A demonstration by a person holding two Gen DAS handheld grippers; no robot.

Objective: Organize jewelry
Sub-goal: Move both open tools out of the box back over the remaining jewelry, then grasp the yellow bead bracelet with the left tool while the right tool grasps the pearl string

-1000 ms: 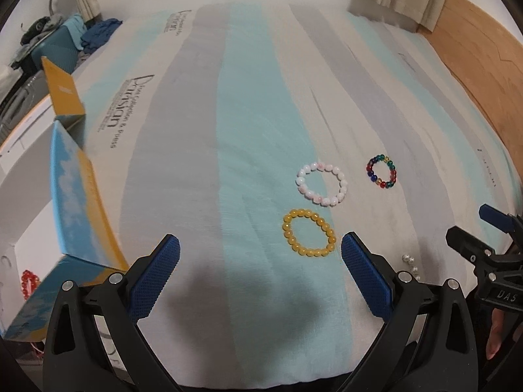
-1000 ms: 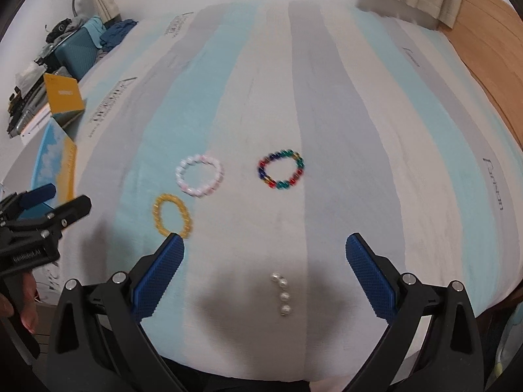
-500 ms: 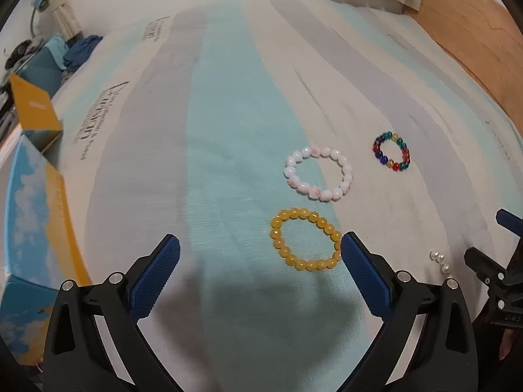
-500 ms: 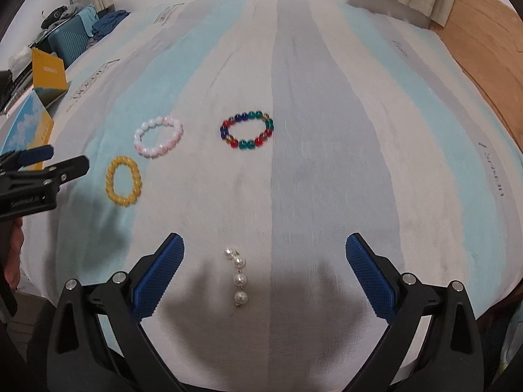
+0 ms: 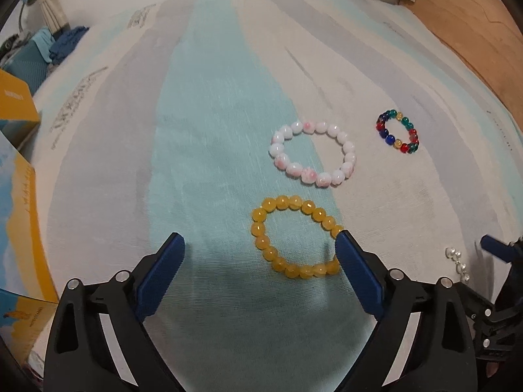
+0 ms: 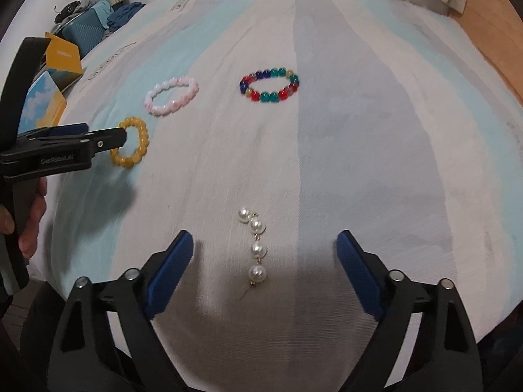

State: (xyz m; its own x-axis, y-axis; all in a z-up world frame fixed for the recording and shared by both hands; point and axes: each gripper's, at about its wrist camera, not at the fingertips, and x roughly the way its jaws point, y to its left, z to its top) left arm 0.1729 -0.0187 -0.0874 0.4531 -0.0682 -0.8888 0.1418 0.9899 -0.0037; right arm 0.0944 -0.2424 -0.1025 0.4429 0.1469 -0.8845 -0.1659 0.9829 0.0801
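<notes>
Four pieces of jewelry lie on the striped bedspread (image 6: 359,130). The yellow bracelet (image 5: 295,236) lies flat just ahead of your left gripper (image 5: 260,246), its right side partly hidden behind the gripper's right finger; whether they touch cannot be told. Your left gripper's fingers are spread wide and hold nothing. Just beyond the yellow one lies the pink-and-white bracelet (image 5: 312,154), apart from it. The multicolored bracelet (image 6: 269,85) lies further right, well apart from both. The pearl strand (image 6: 255,245) lies stretched out between the fingers of your right gripper (image 6: 264,245), which are released and clear of it on either side. A blue-and-yellow box (image 5: 19,222) stands at the left edge of the bedspread.
</notes>
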